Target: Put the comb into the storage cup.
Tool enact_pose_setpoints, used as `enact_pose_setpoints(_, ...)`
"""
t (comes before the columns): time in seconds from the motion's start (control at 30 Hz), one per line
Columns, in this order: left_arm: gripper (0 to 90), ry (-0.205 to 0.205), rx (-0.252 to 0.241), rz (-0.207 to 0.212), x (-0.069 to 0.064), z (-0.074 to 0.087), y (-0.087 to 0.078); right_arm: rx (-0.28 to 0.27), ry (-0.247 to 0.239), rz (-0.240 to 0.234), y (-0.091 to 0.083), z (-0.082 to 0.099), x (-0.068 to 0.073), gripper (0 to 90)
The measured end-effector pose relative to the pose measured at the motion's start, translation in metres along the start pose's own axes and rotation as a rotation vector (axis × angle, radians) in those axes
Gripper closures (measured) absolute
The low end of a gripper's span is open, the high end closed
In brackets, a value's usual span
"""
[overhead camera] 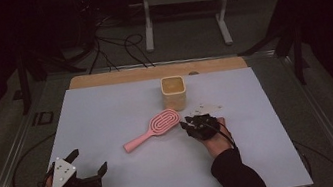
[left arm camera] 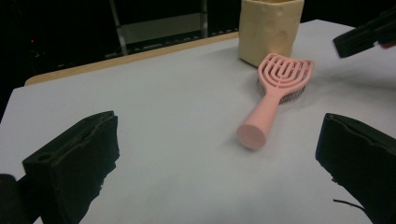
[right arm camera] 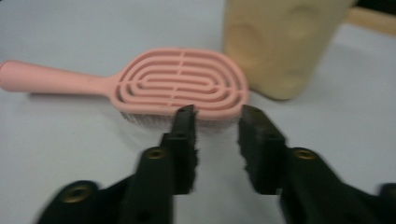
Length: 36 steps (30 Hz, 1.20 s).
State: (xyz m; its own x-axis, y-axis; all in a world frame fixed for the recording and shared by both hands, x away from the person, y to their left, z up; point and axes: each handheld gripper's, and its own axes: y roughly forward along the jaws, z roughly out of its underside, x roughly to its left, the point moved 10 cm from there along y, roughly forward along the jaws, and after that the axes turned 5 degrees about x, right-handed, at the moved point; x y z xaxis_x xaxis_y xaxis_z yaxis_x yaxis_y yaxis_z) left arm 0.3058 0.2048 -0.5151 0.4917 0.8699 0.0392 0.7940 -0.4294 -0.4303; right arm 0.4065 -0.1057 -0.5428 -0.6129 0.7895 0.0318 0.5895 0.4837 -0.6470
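Dark room, grey floor (overhead camera: 185, 35), cables (overhead camera: 117, 48)

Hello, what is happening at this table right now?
A person works at a white table with a gripper in each hand. The right gripper is close to the head of a pink hairbrush, its jaws a little apart with nothing between them, not holding the brush. The brush lies flat, bristles down, beside a yellow cup. The left gripper rests near the table's front edge, jaws wide open and empty.
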Motion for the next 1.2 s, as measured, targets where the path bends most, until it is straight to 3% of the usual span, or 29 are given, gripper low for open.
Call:
enact_pose_setpoints(0.1,0.2,-0.001,0.0,-0.001,0.001,0.0,0.0,-0.033,-0.008,0.026,-0.019,0.0,-0.01,53.2)
enact_pose_setpoints(0.3,0.2,-0.006,-0.001,-0.003,0.001,0.0,0.0,-0.066,-0.02,0.043,-0.046,0.007,-0.024,46.4)
enact_pose_setpoints(0.53,0.2,-0.004,0.003,-0.005,0.0,0.0,0.001,-0.111,0.003,0.047,-0.071,0.019,-0.037,35.4)
enact_pose_setpoints(0.63,0.2,-0.007,0.0,-0.006,0.001,0.0,0.001,-0.139,0.015,0.062,-0.08,0.024,-0.041,20.5)
enact_pose_setpoints(0.73,0.2,-0.013,0.002,-0.008,0.002,0.0,0.001,-0.149,0.018,0.067,-0.084,0.026,-0.042,15.4)
enact_pose_setpoints(0.83,0.2,-0.009,0.002,-0.016,0.003,0.0,0.0,-0.191,0.018,0.065,-0.095,0.029,-0.042,12.4)
enact_pose_setpoints(1.2,0.2,-0.025,-0.006,-0.023,0.006,0.0,-0.001,-0.272,0.027,0.057,-0.111,0.041,-0.041,9.1)
